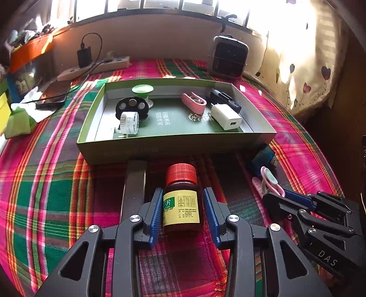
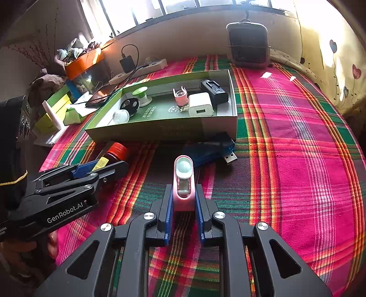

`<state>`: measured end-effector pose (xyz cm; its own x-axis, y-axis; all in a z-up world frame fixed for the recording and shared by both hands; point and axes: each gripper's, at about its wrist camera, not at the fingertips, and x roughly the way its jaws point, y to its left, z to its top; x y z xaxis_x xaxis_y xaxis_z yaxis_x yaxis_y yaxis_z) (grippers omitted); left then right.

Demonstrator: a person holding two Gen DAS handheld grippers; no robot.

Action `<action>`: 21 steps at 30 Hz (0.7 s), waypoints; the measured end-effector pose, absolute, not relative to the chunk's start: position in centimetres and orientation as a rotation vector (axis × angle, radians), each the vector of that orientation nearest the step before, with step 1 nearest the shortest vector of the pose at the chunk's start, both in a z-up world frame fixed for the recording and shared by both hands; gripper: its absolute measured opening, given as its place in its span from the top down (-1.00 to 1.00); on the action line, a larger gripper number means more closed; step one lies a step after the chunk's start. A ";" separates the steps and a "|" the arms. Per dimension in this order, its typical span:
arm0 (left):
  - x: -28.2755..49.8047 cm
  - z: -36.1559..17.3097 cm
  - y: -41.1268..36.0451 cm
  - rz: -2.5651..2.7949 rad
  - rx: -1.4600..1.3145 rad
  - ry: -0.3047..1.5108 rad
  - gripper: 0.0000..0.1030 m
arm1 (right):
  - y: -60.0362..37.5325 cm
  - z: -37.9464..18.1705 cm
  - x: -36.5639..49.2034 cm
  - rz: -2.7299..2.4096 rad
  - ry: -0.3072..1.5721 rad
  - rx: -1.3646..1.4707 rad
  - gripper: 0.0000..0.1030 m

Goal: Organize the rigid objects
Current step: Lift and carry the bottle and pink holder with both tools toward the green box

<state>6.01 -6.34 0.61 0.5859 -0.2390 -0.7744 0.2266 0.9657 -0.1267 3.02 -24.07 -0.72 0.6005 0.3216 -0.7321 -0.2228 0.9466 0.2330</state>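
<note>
left wrist view: left gripper [image 1: 183,214] spread around brown glass bottle with red ribbed cap [image 1: 182,198], lying on plaid cloth, cap toward green cardboard tray [image 1: 173,146] straight ahead.

right wrist view: right gripper [image 2: 184,210] pinching pink plastic clip [image 2: 183,182], long axis pointing trayward.

Blown-out window [image 1: 146,4] glare behind, shadowed foreground, fisheye-bent dark edges.

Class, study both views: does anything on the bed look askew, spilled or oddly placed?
Nothing is spilled or broken. One oddity: the translucent blue USB device lies partly tucked under the green cardboard tray's front right corner, outside it. The clear round jar lies on its side inside.
</note>
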 end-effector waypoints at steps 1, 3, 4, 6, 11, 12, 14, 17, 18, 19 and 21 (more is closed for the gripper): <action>6.0 0.6 -6.3 -0.272 -0.019 0.904 0.34 | -24.1 -0.7 3.0 0.317 0.872 0.123 0.64; 6.0 0.6 -6.2 -0.274 -0.025 0.902 0.35 | -24.1 -0.7 3.0 0.317 0.872 0.124 0.64; 6.0 0.6 -6.1 -0.271 -0.023 0.901 0.39 | -24.1 -0.7 3.0 0.317 0.872 0.125 0.64; 5.9 0.6 -6.1 -0.270 -0.018 0.898 0.40 | -24.1 -0.7 3.0 0.317 0.872 0.125 0.64; 5.9 0.6 -6.1 -0.270 -0.030 0.896 0.40 | -24.1 -0.7 3.0 0.317 0.872 0.125 0.64; 5.9 0.6 -6.1 -0.270 -0.029 0.895 0.40 | -24.1 -0.7 3.0 0.317 0.872 0.125 0.64; 5.9 0.6 -6.1 -0.269 -0.029 0.896 0.40 | -24.1 -0.7 3.0 0.317 0.872 0.126 0.64; 5.9 0.6 -6.1 -0.270 -0.028 0.897 0.40 | -24.1 -0.7 3.0 0.317 0.872 0.125 0.64; 5.9 0.5 -6.1 -0.269 -0.028 0.896 0.40 | -24.1 -0.7 3.0 0.317 0.872 0.125 0.64; 5.9 0.6 -6.1 -0.270 -0.028 0.896 0.40 | -24.1 -0.7 3.0 0.317 0.872 0.125 0.64; 5.8 0.6 -6.1 -0.270 -0.029 0.896 0.40 | -24.1 -0.7 3.0 0.317 0.872 0.125 0.64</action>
